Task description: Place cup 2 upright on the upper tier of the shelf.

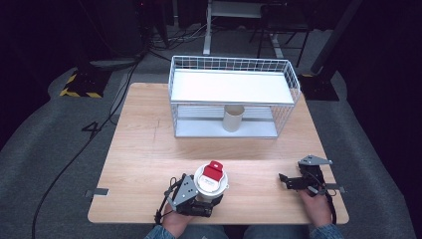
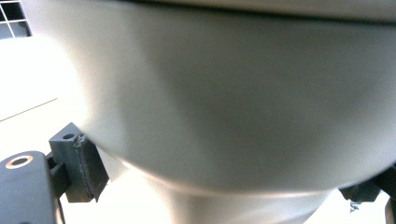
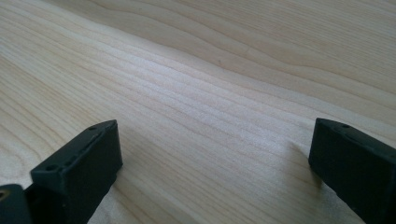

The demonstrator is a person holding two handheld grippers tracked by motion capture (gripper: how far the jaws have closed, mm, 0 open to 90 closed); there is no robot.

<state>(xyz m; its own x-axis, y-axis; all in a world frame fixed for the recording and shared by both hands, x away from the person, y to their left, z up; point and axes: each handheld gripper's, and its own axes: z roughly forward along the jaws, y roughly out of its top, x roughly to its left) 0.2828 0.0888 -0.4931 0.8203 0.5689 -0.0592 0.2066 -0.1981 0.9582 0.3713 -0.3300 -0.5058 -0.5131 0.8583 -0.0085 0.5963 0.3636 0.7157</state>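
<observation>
A white cup (image 1: 211, 180) with a white lid and a red tab on top stands at the table's near edge, left of centre. My left gripper (image 1: 205, 200) is shut on its lower body from the near side. In the left gripper view the cup's pale wall (image 2: 233, 93) looms close, with my left gripper (image 2: 224, 184) holding it between a jaw at each lower corner. My right gripper (image 1: 287, 181) rests low at the near right, jaws pointing left. In the right gripper view it (image 3: 212, 163) stands open over bare wood.
A white wire rack (image 1: 234, 97) with a solid white upper shelf stands at the far middle of the wooden table (image 1: 149, 149). A beige cup (image 1: 233, 118) stands upright on its lower level. Cables run across the grey floor at the left.
</observation>
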